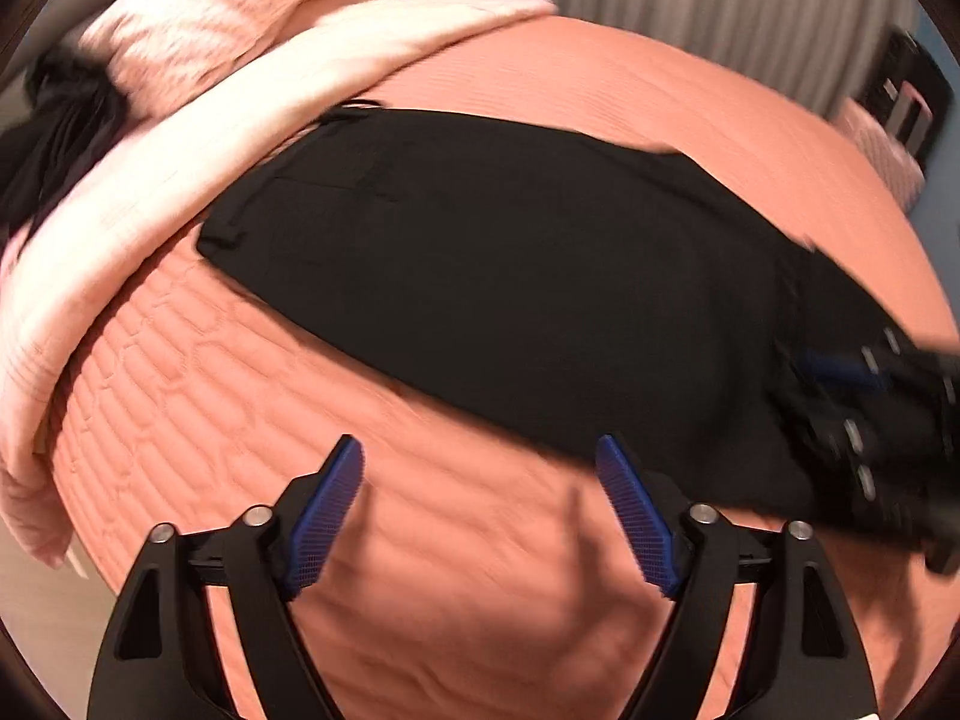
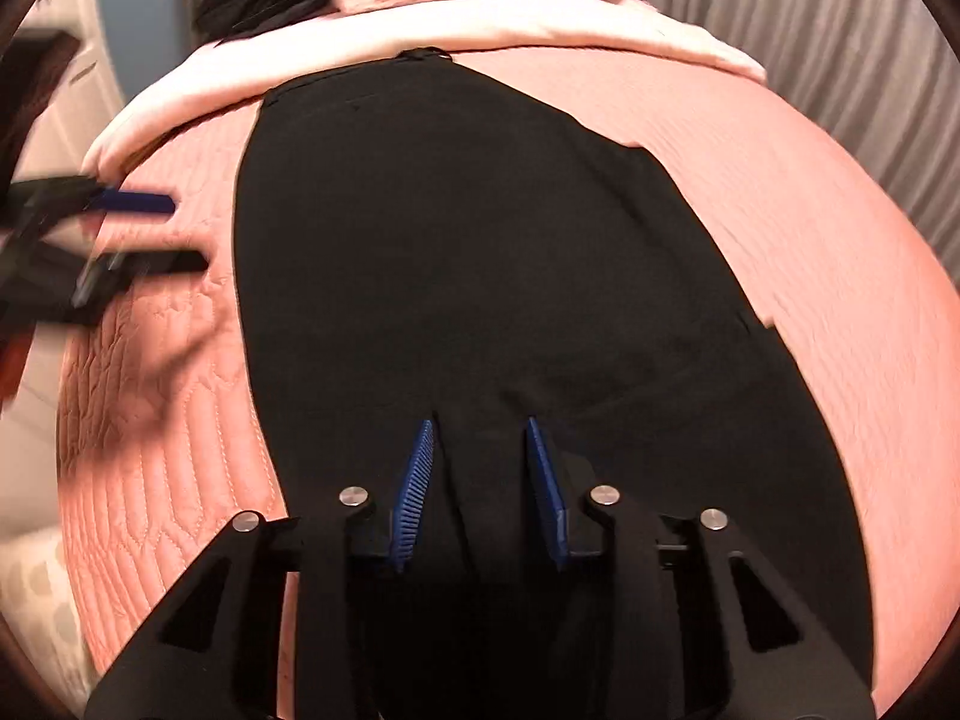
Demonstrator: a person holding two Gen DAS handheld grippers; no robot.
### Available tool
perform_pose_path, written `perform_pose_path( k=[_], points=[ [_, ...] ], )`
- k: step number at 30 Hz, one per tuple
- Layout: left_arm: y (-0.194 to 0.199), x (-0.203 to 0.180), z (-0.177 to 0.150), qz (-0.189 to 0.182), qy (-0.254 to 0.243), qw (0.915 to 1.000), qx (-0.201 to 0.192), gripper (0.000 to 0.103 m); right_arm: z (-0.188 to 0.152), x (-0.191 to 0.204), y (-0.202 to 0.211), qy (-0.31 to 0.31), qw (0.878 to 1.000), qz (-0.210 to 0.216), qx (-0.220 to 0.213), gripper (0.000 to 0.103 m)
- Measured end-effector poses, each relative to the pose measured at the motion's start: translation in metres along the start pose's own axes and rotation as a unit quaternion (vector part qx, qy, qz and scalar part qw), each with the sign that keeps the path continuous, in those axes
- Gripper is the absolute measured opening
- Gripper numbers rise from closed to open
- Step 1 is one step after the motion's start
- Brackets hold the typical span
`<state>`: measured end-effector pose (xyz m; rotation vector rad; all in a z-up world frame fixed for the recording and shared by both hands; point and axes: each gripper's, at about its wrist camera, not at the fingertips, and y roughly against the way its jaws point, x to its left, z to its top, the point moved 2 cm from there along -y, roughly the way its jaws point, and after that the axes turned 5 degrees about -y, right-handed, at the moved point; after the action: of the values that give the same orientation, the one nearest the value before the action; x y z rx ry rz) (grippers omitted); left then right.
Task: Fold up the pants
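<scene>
at the far left of the left wrist view a dark bundle of cloth [image 1: 57, 126] is seen behind a pale pink blanket [image 1: 180, 138], which is draped along the far edge of the quilted salmon bedspread [image 1: 198, 372]; the black pants [image 1: 498, 276] are laid flat across the bedspread, folded lengthwise, the waistband end lying against the blanket; the left gripper [image 1: 480, 468] is held above bare quilt just beside the near edge of the pants, its blue pads [image 1: 333, 498] spread wide apart with nothing between them; at the right the right gripper [image 1: 864, 420] is seen blurred over the leg end of the pants. in the right wrist view the left gripper [image 2: 180, 234] is found at the left over the quilt, just beside the pants [image 2: 480, 240]; in the centre the right gripper [image 2: 480, 438] is set on the leg end, a raised fold of black fabric being pinched between its blue pads [image 2: 414, 492]; pleated grey curtains [image 2: 840, 60] are seen at the right.
</scene>
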<state>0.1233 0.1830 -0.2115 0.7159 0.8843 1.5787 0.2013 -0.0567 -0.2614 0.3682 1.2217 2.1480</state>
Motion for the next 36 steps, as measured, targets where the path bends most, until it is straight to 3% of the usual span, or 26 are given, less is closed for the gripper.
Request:
perform_pose_path(
  k=[4,5,7,8,12,14,17,21,23,25,26,29,30,33,36],
  points=[
    [-0.032,0.062,0.034,0.001,0.087,0.9962,-0.007,0.082,-0.001,-0.011,0.027,-0.077,0.996,0.002,-0.04,0.035],
    [-0.046,0.083,0.04,-0.017,0.129,0.9916,-0.001,0.082,-0.003,-0.011,0.038,-0.096,0.994,0.007,-0.057,0.063],
    [-0.066,0.109,0.045,-0.046,0.193,0.9801,0.007,0.083,-0.005,-0.005,0.064,-0.129,0.986,-0.006,-0.105,0.098],
    [-0.07,0.118,0.048,-0.061,0.22,0.9737,-0.007,0.087,-0.008,-0.003,0.074,-0.129,0.984,-0.005,-0.12,0.098],
    [-0.078,0.132,0.062,-0.063,0.247,0.9653,-0.058,0.09,-0.022,0.015,0.097,-0.117,0.986,-0.019,-0.12,0.098],
    [-0.081,0.141,0.065,-0.082,0.281,0.9528,-0.082,0.091,-0.024,0.027,0.1,-0.119,0.986,-0.026,-0.114,0.098],
    [-0.083,0.156,0.068,-0.123,0.332,0.9273,-0.122,0.091,-0.037,0.034,0.102,-0.13,0.985,-0.028,-0.106,0.098],
    [-0.087,0.16,0.085,-0.145,0.34,0.9186,-0.141,0.089,-0.049,0.038,0.101,-0.163,0.981,-0.03,-0.103,0.098],
    [-0.089,0.158,0.09,-0.141,0.346,0.9164,-0.144,0.078,-0.048,0.041,0.102,-0.179,0.977,-0.04,-0.106,0.098],
    [-0.093,0.151,0.095,-0.157,0.327,0.923,-0.129,0.02,-0.053,0.035,0.107,-0.203,0.972,-0.045,-0.11,0.098],
    [-0.092,0.146,0.098,-0.156,0.316,0.9262,-0.134,0.02,-0.06,0.03,0.112,-0.214,0.968,-0.059,-0.113,0.098],
    [-0.062,0.108,0.118,-0.099,0.208,0.96,-0.16,0.018,-0.074,0.017,0.125,-0.235,0.961,-0.08,-0.12,0.098],
    [-0.047,0.09,0.124,-0.095,0.172,0.9658,-0.17,0.017,-0.082,0.01,0.131,-0.246,0.957,-0.092,-0.121,0.098],
    [-0.003,0.02,0.135,-0.109,0.07,0.9716,-0.198,0.017,-0.107,-0.013,0.146,-0.286,0.944,-0.114,-0.123,0.098],
    [0.047,-0.076,0.132,-0.141,-0.045,0.9626,-0.227,0.014,-0.14,-0.041,0.169,-0.341,0.921,-0.143,-0.125,0.098]
  ],
)
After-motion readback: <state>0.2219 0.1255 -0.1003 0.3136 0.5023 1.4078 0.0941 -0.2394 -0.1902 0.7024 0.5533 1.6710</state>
